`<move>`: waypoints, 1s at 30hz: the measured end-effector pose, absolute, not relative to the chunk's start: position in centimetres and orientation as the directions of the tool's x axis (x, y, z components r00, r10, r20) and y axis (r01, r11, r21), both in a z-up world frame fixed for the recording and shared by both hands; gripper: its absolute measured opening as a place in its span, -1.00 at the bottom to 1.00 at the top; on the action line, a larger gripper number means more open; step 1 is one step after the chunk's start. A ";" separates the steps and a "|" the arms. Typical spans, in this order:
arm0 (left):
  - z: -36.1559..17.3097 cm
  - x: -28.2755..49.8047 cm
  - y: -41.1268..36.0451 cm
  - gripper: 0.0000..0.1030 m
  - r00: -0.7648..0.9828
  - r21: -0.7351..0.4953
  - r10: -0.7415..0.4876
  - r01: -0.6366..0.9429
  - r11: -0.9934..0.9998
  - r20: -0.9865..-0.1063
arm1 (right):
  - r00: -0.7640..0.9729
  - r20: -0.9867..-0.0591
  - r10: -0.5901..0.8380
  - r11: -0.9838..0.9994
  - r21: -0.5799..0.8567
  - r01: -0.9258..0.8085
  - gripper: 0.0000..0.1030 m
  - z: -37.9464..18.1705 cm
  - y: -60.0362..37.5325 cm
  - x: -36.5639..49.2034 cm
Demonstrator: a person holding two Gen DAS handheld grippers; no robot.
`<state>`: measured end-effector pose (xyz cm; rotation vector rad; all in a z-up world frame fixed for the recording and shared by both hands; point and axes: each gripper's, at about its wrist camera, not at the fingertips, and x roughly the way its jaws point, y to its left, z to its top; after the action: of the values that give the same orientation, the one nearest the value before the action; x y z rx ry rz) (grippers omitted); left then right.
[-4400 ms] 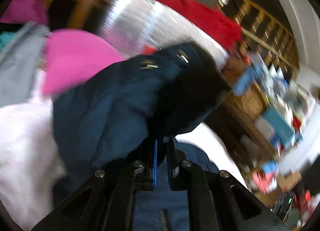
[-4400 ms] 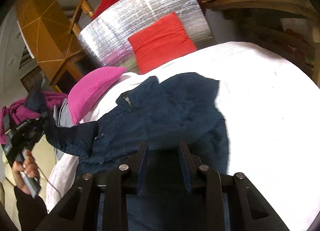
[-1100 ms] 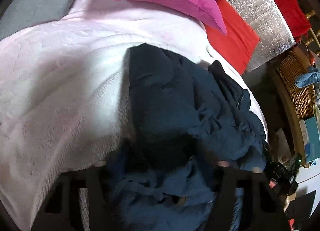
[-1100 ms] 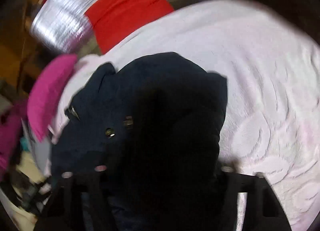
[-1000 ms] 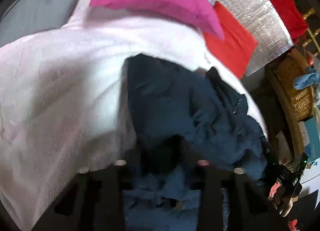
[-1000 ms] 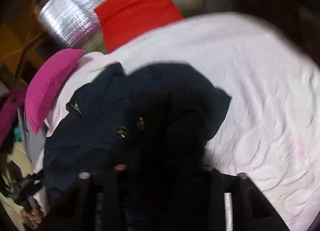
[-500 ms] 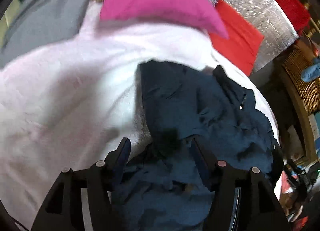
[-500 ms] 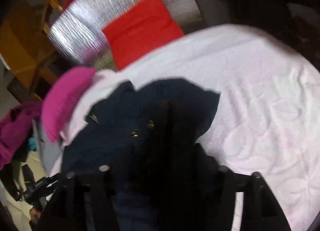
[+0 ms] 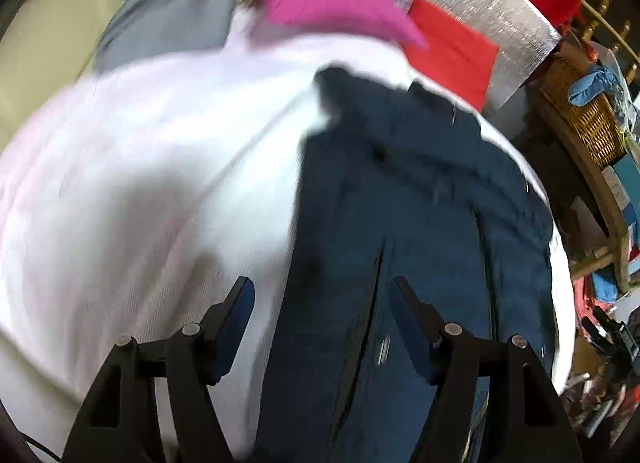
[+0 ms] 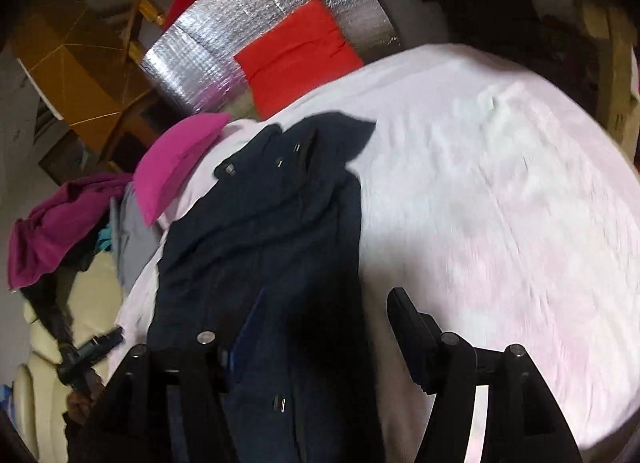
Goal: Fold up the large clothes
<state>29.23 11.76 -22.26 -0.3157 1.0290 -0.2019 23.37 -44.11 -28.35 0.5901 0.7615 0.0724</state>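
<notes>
- A dark navy jacket [image 9: 420, 203] lies stretched lengthwise on a bed [image 9: 140, 183] covered in pale pink-white bedding.
- Left wrist view: the left gripper [image 9: 322, 303] hangs over the jacket's near end. Its jaws are opening, with blue pads well apart and pressing on nothing. The jacket's edge runs between them, lying on the bed below.
- Right wrist view: the right gripper [image 10: 316, 323] hangs over the same garment from the other side. Its jaws stand wide; dark cloth lies beneath and between them, but nothing is held.
- The jacket's collar end with metal snaps [image 10: 280, 162] points toward the head of the bed.
- A magenta pillow [image 9: 328, 3] sits just beyond the jacket, and a red cushion [image 10: 296, 51] leans on a silver foil panel [image 10: 248, 23].
- A wicker basket [image 9: 588, 119] stands on a shelf beside the bed.
- Both views are partly blurred.
</notes>
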 end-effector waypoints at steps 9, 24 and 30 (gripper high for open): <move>-24.2 21.8 12.2 0.40 0.397 -0.321 -0.282 -0.033 0.946 -0.873 | 0.709 -0.620 0.337 0.783 0.602 0.154 0.28 -31.6 -44.2 17.6; -28.3 22.6 11.0 0.03 0.280 -0.362 -0.343 -0.018 0.932 -0.897 | 0.564 -0.696 0.445 0.744 0.638 0.199 -0.03 -38.9 -41.5 13.5; -27.5 22.0 10.8 -0.27 0.300 -0.383 -0.372 0.024 0.923 -0.878 | 0.560 -0.710 0.427 0.816 0.569 0.099 -0.66 -36.6 -38.4 13.5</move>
<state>21.96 10.78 -27.52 -0.3239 1.2438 -0.2687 13.52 -38.44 -36.57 0.6074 0.9716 0.2077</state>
